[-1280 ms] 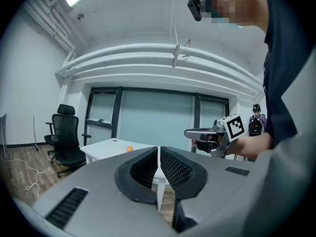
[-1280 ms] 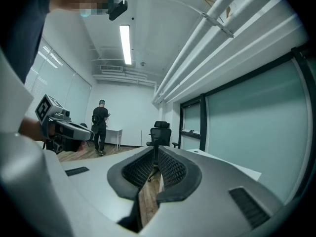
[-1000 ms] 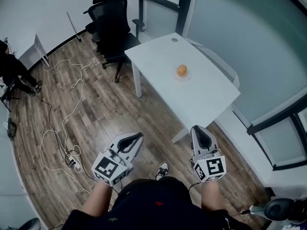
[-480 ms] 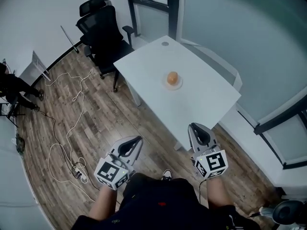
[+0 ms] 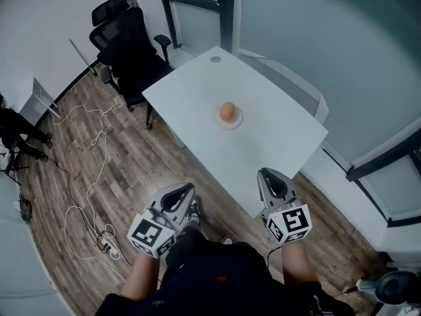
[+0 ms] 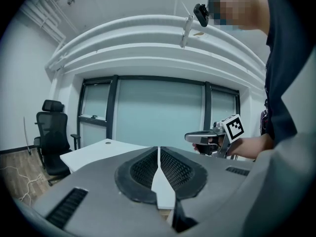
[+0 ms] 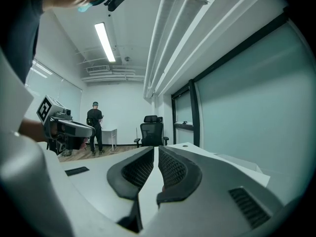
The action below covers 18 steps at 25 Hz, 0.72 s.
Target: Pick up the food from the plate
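Observation:
A round orange-brown piece of food (image 5: 227, 111) sits on a small white plate (image 5: 235, 121) near the middle of the white table (image 5: 276, 133). Both grippers hang low in front of my body, short of the table's near edge and well away from the plate. My left gripper (image 5: 181, 191) is shut with nothing between its jaws; its own view shows the closed tips (image 6: 158, 150) aimed over the table top (image 6: 94, 152). My right gripper (image 5: 268, 178) is also shut and empty (image 7: 155, 149). Neither gripper view shows the food.
Black office chairs (image 5: 128, 38) stand beyond the table's far left corner. White cables (image 5: 85, 183) and a power strip (image 5: 105, 245) lie on the wood floor at left. Glass wall panels (image 5: 329, 38) run behind the table. A person (image 7: 95, 127) stands far back in the room.
I have stepped closer to the table: the table, plate and food have slid down and left in the head view. Both grippers stay shut and held in front of me.

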Each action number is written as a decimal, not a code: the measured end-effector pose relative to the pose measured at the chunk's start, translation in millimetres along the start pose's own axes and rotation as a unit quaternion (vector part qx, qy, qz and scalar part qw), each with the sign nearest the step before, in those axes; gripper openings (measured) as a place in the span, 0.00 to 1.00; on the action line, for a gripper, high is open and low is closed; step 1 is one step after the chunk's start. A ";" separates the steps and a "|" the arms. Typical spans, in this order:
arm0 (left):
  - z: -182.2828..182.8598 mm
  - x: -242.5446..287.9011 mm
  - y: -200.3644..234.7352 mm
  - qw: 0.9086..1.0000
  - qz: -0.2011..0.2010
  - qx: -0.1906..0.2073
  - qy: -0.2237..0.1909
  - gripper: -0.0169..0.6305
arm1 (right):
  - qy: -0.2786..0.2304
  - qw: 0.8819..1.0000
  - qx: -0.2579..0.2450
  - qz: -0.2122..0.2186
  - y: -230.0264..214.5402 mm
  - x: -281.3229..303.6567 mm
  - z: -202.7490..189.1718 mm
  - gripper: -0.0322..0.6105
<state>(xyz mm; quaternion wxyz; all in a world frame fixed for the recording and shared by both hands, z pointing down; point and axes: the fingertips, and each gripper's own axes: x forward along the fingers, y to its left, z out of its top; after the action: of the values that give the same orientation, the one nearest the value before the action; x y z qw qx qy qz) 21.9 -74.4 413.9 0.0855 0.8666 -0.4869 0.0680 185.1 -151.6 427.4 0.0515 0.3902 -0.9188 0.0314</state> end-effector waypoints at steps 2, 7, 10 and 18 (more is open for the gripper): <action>6.4 15.8 17.1 1.000 -0.012 0.005 -0.006 0.08 | -0.004 1.000 0.000 -0.011 -11.6 19.0 4.1 0.12; 19.3 43.2 79.1 1.000 -0.029 0.008 -0.010 0.08 | -0.004 1.000 -0.009 -0.029 -17.4 78.4 15.8 0.12; 25.2 64.8 122.8 0.999 -0.049 0.005 -0.012 0.08 | 0.006 0.999 -0.008 -0.046 -23.7 119.2 18.1 0.12; 39.5 115.5 245.6 0.995 -0.102 -0.001 0.006 0.08 | 0.030 0.994 -0.009 -0.105 -39.0 227.6 25.0 0.12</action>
<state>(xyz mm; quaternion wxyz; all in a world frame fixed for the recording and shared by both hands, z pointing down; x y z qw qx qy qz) -127.2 -304.5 418.7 0.0957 0.9112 -0.3957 0.0636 54.4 -343.5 430.5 0.0855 0.4829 -0.8710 0.0289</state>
